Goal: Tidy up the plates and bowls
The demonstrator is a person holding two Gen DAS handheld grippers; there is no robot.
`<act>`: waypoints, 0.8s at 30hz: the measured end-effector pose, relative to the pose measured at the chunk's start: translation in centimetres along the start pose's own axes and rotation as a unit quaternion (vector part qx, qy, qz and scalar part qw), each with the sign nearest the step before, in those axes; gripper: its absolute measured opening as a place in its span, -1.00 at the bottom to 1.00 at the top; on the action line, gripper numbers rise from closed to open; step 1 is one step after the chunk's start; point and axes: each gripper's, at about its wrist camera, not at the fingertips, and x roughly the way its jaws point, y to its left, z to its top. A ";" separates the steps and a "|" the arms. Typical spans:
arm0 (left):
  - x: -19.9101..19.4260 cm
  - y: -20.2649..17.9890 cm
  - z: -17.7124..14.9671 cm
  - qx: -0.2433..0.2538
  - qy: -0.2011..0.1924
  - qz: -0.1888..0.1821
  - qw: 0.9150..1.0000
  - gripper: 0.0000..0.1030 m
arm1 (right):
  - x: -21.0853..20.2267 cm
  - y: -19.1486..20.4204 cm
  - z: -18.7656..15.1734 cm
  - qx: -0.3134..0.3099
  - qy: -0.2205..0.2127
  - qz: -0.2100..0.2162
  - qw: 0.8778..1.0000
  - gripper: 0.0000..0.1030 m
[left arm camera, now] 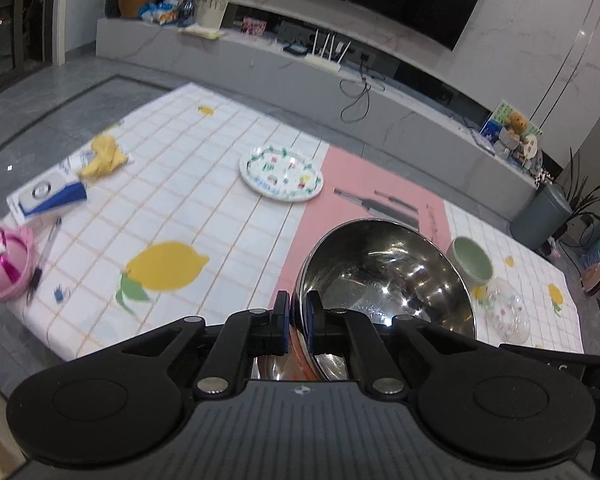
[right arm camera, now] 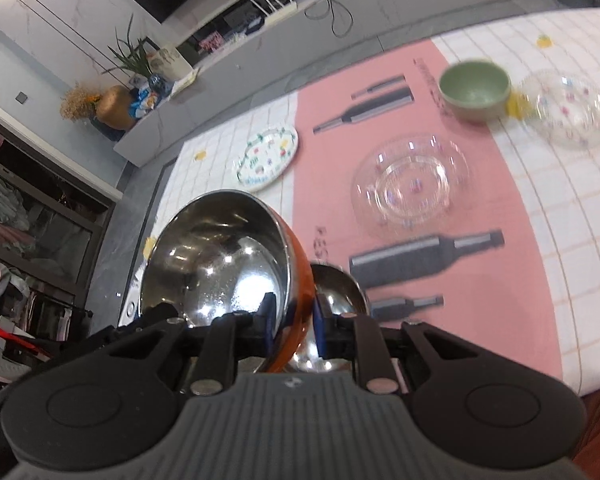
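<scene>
My left gripper point(left arm camera: 298, 314) is shut on the rim of a steel bowl point(left arm camera: 388, 276) and holds it tilted above the table. My right gripper point(right arm camera: 292, 320) is shut on the rim of a steel bowl with an orange outside point(right arm camera: 220, 256), also lifted and tilted; a second steel bowl point(right arm camera: 336, 284) shows just behind it. A patterned white plate point(left arm camera: 282, 174) lies on the tablecloth, also in the right wrist view point(right arm camera: 268, 156). A green bowl point(right arm camera: 474, 88) and two clear glass bowls point(right arm camera: 412, 184) point(right arm camera: 572, 108) stand on the table.
A pink ball-shaped toy point(left arm camera: 4, 264), a pen point(left arm camera: 46, 252), a blue and white box point(left arm camera: 46, 196) and a yellow cloth point(left arm camera: 102, 158) lie at the table's left end. A grey TV bench point(left arm camera: 340, 92) runs behind the table.
</scene>
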 end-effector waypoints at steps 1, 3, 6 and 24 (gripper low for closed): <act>0.3 0.2 -0.4 -0.005 0.007 -0.002 1.000 -0.84 | 0.2 -0.2 -0.3 0.002 0.004 -0.002 1.000 -0.65; 0.9 0.7 -0.9 -0.017 0.017 -0.005 1.000 -0.84 | 0.6 -0.5 -0.6 0.001 0.007 -0.009 1.000 -0.65; 1.7 1.1 -1.6 -0.021 0.025 -0.003 0.999 -0.84 | 1.2 -0.8 -0.9 0.000 0.007 -0.019 1.000 -0.65; 4.7 1.8 -3.4 -0.027 0.056 -0.003 0.998 -0.83 | 4.4 -1.2 -1.5 -0.026 0.008 -0.069 0.997 -0.66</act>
